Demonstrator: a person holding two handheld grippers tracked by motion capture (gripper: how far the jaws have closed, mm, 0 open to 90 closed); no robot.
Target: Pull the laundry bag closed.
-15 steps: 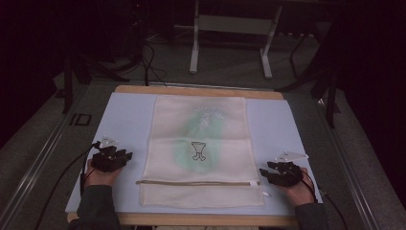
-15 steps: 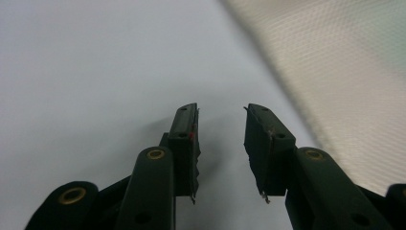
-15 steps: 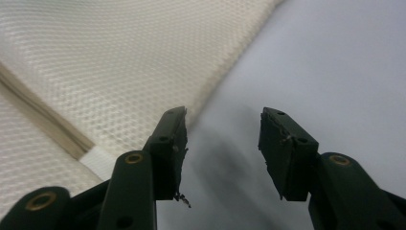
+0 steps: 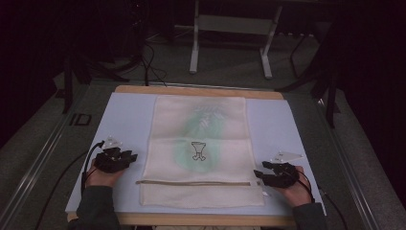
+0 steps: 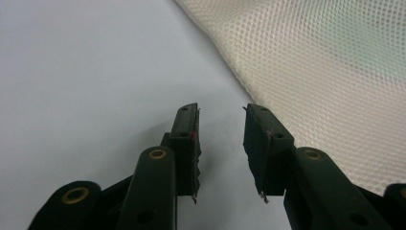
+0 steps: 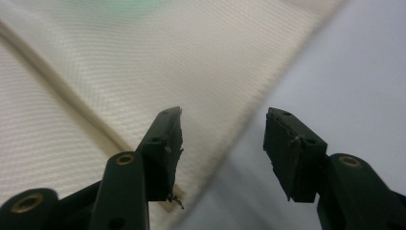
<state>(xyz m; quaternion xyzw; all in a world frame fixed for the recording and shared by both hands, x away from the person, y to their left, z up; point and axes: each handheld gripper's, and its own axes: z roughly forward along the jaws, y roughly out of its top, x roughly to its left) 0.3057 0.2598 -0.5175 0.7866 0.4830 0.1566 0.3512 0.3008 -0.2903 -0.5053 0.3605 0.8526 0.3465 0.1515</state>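
A cream mesh laundry bag [image 4: 198, 148] lies flat on the pale blue board [image 4: 124, 120], a green garment with a small dark print showing faintly through it. Its zipper [image 4: 191, 182] runs across near the front edge. My left gripper [image 4: 130, 157] rests on the board just left of the bag, jaws open and empty. From the left gripper view the bag's mesh [image 5: 325, 72] lies to the right of the open gripper [image 5: 221, 111]. My right gripper [image 4: 258, 173] sits at the zipper's right end, open. The right gripper view has its open gripper [image 6: 225, 115] straddling the bag's edge [image 6: 249, 96].
The board lies on a wooden table [image 4: 201, 91] with dark floor around it. A metal stand [image 4: 230, 28] rises beyond the far edge. Cables [image 4: 72, 167] trail from both grippers off the near corners.
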